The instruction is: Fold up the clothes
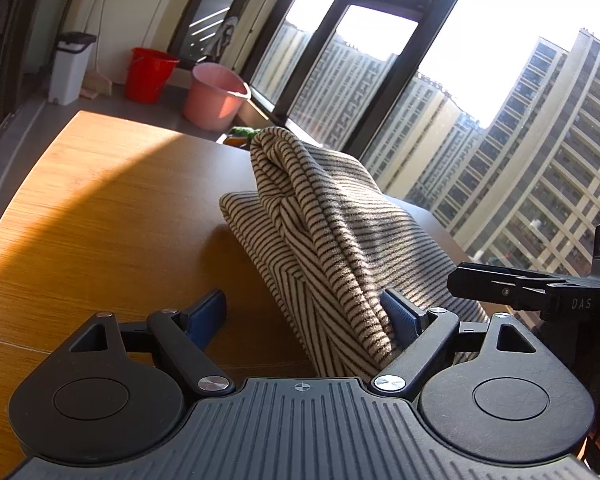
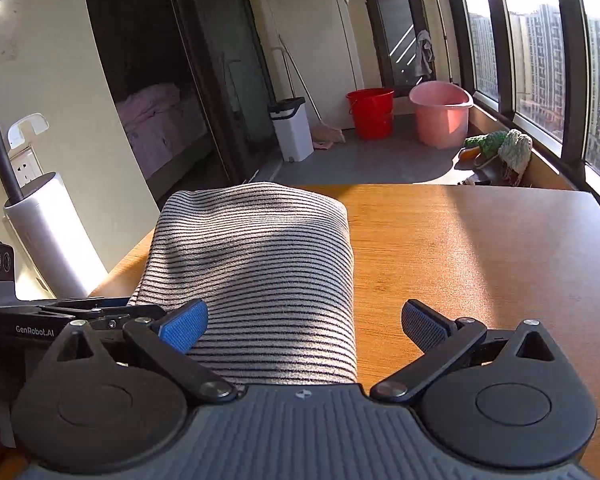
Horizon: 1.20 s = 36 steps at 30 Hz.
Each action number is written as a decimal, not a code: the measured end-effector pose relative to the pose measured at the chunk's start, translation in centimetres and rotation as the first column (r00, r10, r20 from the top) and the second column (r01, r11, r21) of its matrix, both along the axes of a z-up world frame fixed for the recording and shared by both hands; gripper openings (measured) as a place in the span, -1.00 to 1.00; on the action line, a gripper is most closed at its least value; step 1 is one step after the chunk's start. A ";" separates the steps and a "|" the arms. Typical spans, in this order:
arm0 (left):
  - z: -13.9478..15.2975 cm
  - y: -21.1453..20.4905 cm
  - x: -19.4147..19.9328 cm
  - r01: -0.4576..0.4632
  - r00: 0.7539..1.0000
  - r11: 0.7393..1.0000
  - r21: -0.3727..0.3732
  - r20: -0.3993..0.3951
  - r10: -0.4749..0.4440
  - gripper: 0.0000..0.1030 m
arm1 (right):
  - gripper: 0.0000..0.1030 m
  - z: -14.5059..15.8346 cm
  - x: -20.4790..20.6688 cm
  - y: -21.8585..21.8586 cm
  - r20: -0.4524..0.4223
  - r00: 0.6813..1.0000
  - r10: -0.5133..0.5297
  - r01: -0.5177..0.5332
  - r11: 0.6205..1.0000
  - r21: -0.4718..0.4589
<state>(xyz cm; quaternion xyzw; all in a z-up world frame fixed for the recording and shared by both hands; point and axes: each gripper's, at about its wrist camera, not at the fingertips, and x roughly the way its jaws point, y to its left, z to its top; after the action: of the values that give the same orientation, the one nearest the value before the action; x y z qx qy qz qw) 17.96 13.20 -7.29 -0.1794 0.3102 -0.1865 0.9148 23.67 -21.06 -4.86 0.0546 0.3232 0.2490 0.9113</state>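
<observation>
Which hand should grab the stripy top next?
Probably the left gripper: its open fingers already straddle the raised fold of the stripy top. The right gripper is open over a flat part.

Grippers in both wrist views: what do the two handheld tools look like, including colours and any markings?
Both match: a ribbed dark grey body, two round black discs, black linkage arms with silver pivot screws, and textured blue finger pads. The left tool and the right tool each carry a small crosshair mark at the centre. Seen side-on, one reads "GenRobot.AI", the other "DAS".
</observation>
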 end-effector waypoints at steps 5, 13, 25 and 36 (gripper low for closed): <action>0.3 -0.3 0.1 -0.026 0.997 0.999 -0.041 -0.073 0.023 0.66 | 0.98 -1.6 0.9 -2.5 -0.073 0.997 -0.002 0.009 0.996 0.087; 0.5 0.3 0.0 -0.054 0.990 0.993 -0.109 -0.139 0.039 0.21 | 0.62 -2.1 1.5 1.7 -0.048 0.993 0.109 -0.105 0.992 0.071; 2.4 4.6 4.9 -0.154 0.984 0.986 0.065 -0.077 0.158 0.11 | 0.59 -1.7 7.6 9.5 -0.022 0.985 0.169 -0.169 0.985 0.029; 1.9 8.1 5.8 -0.246 0.967 0.969 0.009 -0.070 0.246 0.12 | 0.60 -2.1 10.4 13.2 -0.020 0.977 0.211 -0.211 0.977 0.039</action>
<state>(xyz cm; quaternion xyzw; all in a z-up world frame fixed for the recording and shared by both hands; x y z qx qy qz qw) 23.80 21.34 -5.39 -0.2229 0.3178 -0.0653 0.9193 34.03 -7.88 -6.95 0.0396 0.3337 0.3495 0.8746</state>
